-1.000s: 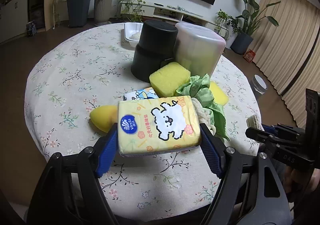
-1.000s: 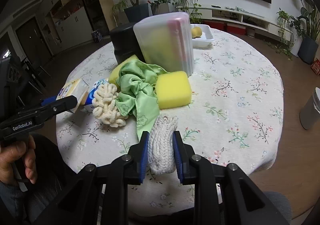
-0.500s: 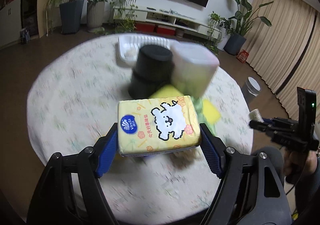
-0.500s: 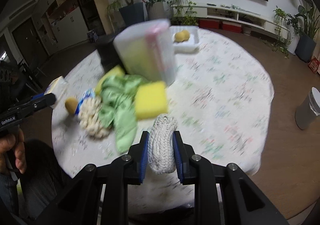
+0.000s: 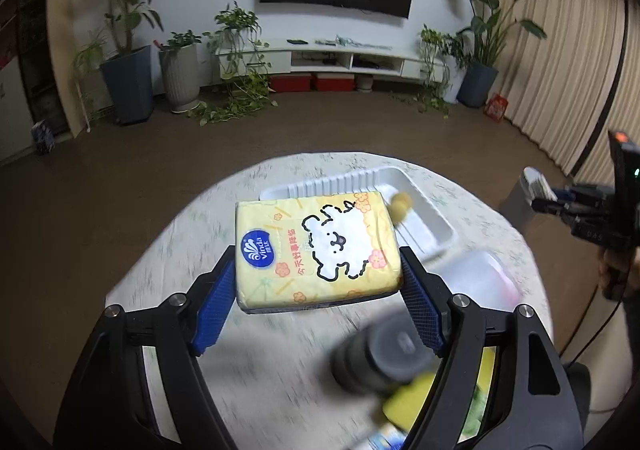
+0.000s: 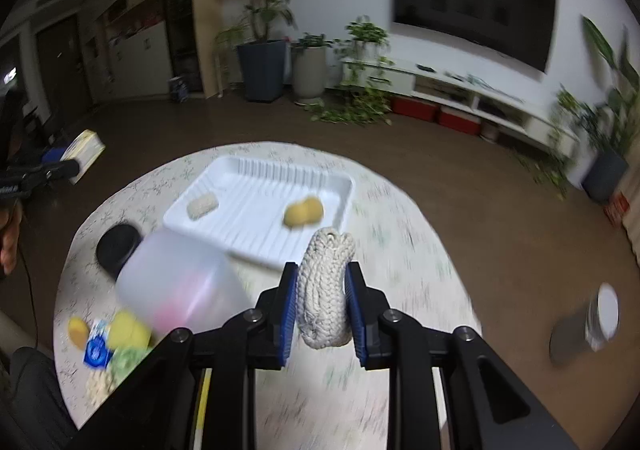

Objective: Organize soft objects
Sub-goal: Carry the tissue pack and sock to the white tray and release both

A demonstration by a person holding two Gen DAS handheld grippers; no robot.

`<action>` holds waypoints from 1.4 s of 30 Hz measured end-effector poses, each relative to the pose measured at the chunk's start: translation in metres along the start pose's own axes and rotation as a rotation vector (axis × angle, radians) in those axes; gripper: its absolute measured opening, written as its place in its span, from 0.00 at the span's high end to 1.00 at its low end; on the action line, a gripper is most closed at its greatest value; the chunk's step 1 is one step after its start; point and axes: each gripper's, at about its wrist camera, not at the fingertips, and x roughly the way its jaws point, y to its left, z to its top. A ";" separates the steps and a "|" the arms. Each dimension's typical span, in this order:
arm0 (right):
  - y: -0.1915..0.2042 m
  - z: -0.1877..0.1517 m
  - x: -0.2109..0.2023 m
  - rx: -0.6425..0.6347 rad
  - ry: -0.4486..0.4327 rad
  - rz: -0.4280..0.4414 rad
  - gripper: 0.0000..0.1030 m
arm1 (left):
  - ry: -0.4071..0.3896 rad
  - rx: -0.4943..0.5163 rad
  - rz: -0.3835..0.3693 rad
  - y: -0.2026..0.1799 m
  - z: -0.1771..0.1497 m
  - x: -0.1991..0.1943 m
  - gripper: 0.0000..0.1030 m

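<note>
My left gripper [image 5: 316, 290] is shut on a yellow tissue pack [image 5: 316, 246] with a white sheep drawing, held in the air above the round table. My right gripper [image 6: 324, 302] is shut on a cream knitted pad [image 6: 325, 290], also lifted. Ahead of both lies a white ribbed tray [image 6: 264, 206] holding a yellow sponge [image 6: 303, 212] and a small beige piece [image 6: 202, 207]. In the left wrist view the tray [image 5: 424, 218] shows partly behind the pack. The left gripper with the pack [image 6: 82, 156] appears at the far left of the right wrist view.
A translucent tub [image 6: 180, 290] and a black pot [image 6: 118, 248] stand upside down on the floral tablecloth [image 6: 400, 242]. Yellow sponges, a green cloth and a blue packet [image 6: 96, 348] lie near the table's front left. A grey bin [image 6: 592, 322] stands on the floor at right.
Both grippers have risen and moved forward over the pile of objects toward the white tray. Each keeps its load. The pot and tub now sit below and behind the fingers.
</note>
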 end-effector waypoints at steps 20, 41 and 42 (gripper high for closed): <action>0.056 0.095 0.227 -0.318 0.265 0.170 0.75 | 0.327 0.129 -0.067 0.003 0.019 0.223 0.28; 0.059 0.080 0.248 -0.341 0.261 0.140 0.25 | 0.282 0.073 -0.052 0.010 0.017 0.223 0.16; 0.058 0.082 0.242 -0.335 0.247 0.143 0.21 | 0.266 0.054 -0.060 0.013 0.019 0.218 0.09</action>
